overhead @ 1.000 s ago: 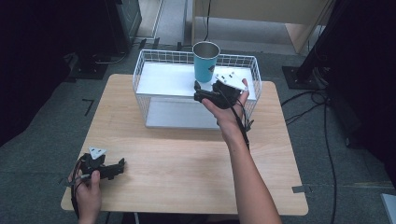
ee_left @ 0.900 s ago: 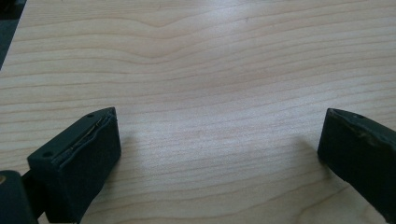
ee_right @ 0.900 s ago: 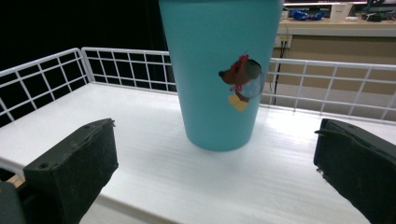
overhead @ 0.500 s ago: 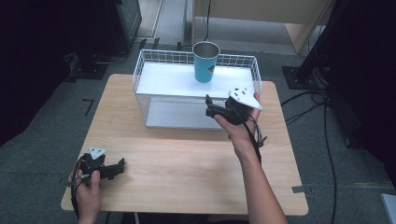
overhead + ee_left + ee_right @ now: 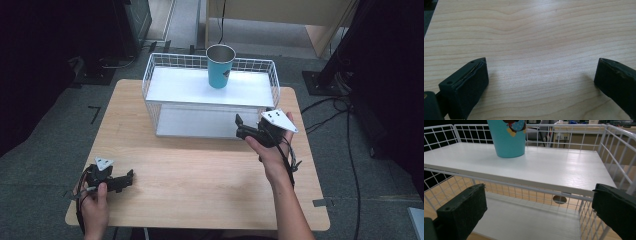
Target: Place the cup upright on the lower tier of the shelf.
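A teal cup [image 5: 220, 66] [image 5: 507, 137] with a metal rim stands upright on the top shelf of a white wire rack [image 5: 165, 85] [image 5: 564, 173], near its back edge. My right gripper [image 5: 240, 129] [image 5: 536, 212] is held open in front of the rack's right front corner, pointing toward it with nothing between the jaws. My left gripper [image 5: 127, 180] [image 5: 540, 85] rests low at the table's front left corner, open over bare wood.
The rack has a lower white shelf [image 5: 195, 122] [image 5: 529, 220] under the top one. The wooden table [image 5: 200, 185] [image 5: 536, 37] stretches between the two grippers. Cables [image 5: 330, 107] and dark stands lie on the floor to the right of the table.
My right gripper has pulled back from the rack's top shelf, moving right and toward the person to the rack's front right corner. The cup stays on the shelf. The left gripper has not moved.
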`<state>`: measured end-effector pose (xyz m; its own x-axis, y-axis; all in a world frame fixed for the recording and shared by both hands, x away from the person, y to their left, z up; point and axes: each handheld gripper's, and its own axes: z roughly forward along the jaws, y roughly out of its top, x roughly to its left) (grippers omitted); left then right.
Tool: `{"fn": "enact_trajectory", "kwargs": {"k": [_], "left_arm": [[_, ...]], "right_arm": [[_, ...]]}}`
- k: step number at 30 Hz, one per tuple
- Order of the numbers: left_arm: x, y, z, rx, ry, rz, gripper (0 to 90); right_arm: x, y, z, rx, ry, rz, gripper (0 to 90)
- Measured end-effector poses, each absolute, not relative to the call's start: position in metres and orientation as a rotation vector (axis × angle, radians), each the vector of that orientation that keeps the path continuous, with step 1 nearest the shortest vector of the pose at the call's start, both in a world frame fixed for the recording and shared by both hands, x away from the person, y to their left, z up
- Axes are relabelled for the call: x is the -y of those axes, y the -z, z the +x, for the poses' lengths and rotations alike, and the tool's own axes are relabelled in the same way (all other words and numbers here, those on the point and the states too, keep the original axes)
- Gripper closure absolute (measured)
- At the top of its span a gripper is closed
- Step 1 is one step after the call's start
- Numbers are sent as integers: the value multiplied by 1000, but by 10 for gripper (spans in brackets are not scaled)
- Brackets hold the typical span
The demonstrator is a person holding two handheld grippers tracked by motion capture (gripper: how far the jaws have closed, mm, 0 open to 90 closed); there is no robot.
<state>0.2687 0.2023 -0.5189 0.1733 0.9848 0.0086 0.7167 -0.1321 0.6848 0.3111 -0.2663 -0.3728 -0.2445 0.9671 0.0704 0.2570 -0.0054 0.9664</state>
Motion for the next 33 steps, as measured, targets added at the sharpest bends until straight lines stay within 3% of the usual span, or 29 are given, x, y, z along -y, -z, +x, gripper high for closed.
{"fn": "enact_trajectory", "kwargs": {"k": [33], "left_arm": [[-202, 519, 269, -1600, -645, 1910, 0]], "right_arm": [[379, 450, 241, -1532, -1195, 1460, 3]]}}
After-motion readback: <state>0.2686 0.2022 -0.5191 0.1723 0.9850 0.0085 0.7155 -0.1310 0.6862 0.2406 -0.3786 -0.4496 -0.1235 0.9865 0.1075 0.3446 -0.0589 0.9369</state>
